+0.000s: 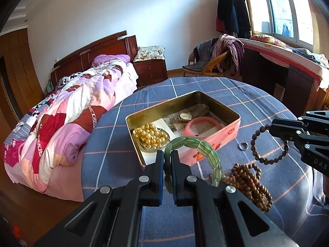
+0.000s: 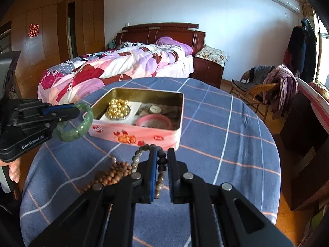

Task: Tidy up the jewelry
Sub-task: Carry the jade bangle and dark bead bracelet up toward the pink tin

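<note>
Your left gripper [image 1: 167, 160] is pinched on the green bangle [image 1: 197, 144], which hangs in the lower centre of the left wrist view, just in front of the near wall of the pink tin [image 1: 216, 138]. That bangle looks rigid, glossy and probably brittle, so it likely slips under a light squeeze and chips if it knocks the metal rim; your hold across one side of the ring, with the rest hanging free, seems sound. Your right gripper [image 2: 162, 160] is pinched on the dark bead bracelet [image 2: 141, 154], low in the centre of the right wrist view. It is light and limp, so the loop probably sways and drapes; pinching across the beads rather than between them should stop the cord sliding. The brown bead strand [image 1: 248, 183] lies heaped on the counter [image 1: 257, 107] at lower right, soft and prone to tangling. Inside the tin sit gold beads [image 1: 151, 134], a watch [image 1: 185, 116] and a pink bangle [image 1: 202, 126].
</note>
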### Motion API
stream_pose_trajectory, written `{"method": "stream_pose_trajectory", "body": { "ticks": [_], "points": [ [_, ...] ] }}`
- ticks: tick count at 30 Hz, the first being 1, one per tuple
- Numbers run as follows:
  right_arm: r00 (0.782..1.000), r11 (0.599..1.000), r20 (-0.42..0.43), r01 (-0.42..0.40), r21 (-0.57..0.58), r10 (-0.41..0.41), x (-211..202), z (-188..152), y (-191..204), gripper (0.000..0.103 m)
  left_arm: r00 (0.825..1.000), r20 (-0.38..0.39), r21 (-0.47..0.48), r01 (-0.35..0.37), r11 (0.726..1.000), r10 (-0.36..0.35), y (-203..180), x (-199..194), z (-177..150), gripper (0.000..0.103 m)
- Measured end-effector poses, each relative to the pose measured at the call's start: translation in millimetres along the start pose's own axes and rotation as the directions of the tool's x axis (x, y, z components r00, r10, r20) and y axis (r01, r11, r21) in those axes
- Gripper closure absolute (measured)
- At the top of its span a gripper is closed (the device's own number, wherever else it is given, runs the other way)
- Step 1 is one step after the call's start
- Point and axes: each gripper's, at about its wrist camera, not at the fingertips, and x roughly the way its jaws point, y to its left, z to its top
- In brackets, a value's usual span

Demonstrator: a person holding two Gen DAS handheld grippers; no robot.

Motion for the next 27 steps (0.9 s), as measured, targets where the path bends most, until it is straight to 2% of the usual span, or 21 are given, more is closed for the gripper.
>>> {"method": "stream_pose_trajectory", "body": {
  "ticks": [13,27],
  "points": [
    [0.999,1.0,0.046,0.002,-0.015,-0.001,2,27,0,0.092,0.999,0.036,0.032,-0.025,0.999,0.023,8,9,34,0.097],
    [0.997,0.999,0.077,0.009,-0.031,-0.006,15,58,1,0.092,0.998,0.031,0.038,-0.057,0.998,0.056,22,28,54,0.097]
  ]
}}
